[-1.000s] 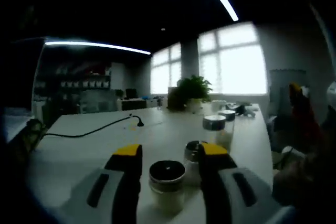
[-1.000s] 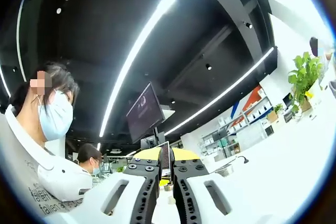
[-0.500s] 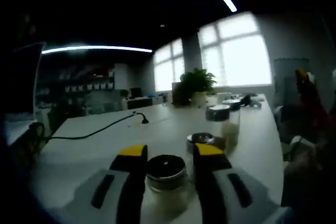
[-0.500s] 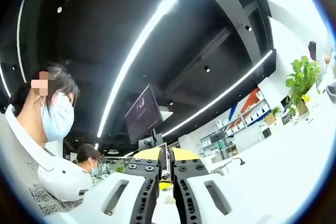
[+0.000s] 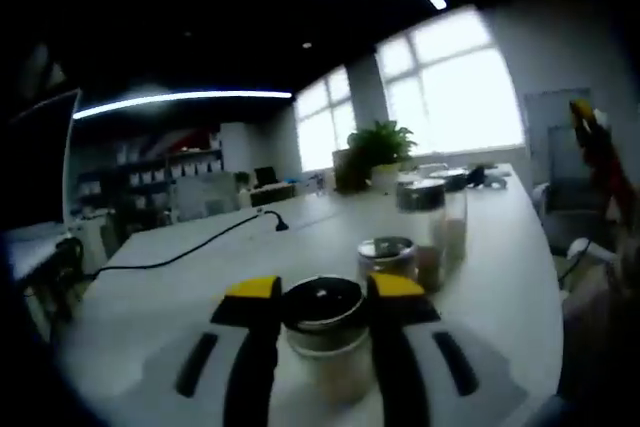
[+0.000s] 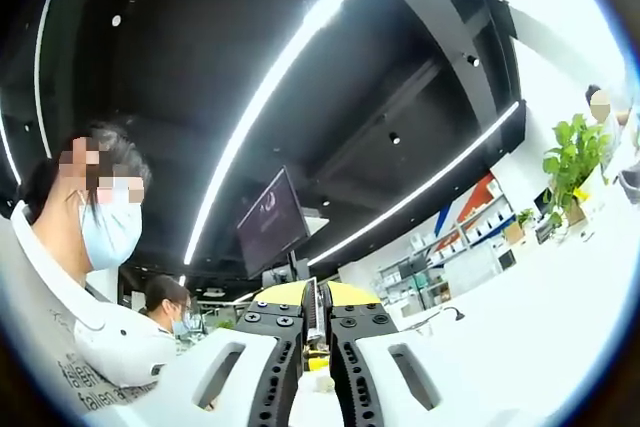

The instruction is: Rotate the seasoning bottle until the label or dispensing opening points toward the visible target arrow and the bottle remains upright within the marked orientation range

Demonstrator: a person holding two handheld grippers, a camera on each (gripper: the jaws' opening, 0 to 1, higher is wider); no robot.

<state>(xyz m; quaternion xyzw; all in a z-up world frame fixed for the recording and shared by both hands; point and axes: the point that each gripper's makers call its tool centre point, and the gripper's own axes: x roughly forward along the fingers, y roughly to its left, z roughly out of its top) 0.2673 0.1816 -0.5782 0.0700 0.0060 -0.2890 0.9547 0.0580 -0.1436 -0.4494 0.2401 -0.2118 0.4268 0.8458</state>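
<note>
Glass, by the look of it: the seasoning bottle [image 5: 325, 342] we are working on is a small clear jar with a dark metal lid and pale contents. We judge it light, rigid and smooth-walled, so it should turn as one piece, but it could slip in a loose hold or tip if pushed high.

Going left to right in the left gripper view, a black cable [image 5: 190, 250] runs across the white table [image 5: 500, 267]. Then comes our left gripper [image 5: 322, 289], whose yellow-tipped jaws stand on either side of the bottle's lid and shoulder, close against it. They look to be pinching it just below the lid, though the blur leaves actual contact slightly uncertain. The bottle stands upright on the near part of the table. Just behind it to the right sit a second short jar [image 5: 388, 258] and a taller jar [image 5: 430, 232], and beyond them a potted plant [image 5: 372, 152] by the windows. We see no label and no target arrow.

We would take hold low on the glass body rather than on the lid, so the lid cannot unscrew and the bottle stays vertical.

In the right gripper view, the right gripper [image 6: 318, 332] points up toward the ceiling, its jaws pressed nearly together on nothing, with a masked person [image 6: 85, 277] at the left.
</note>
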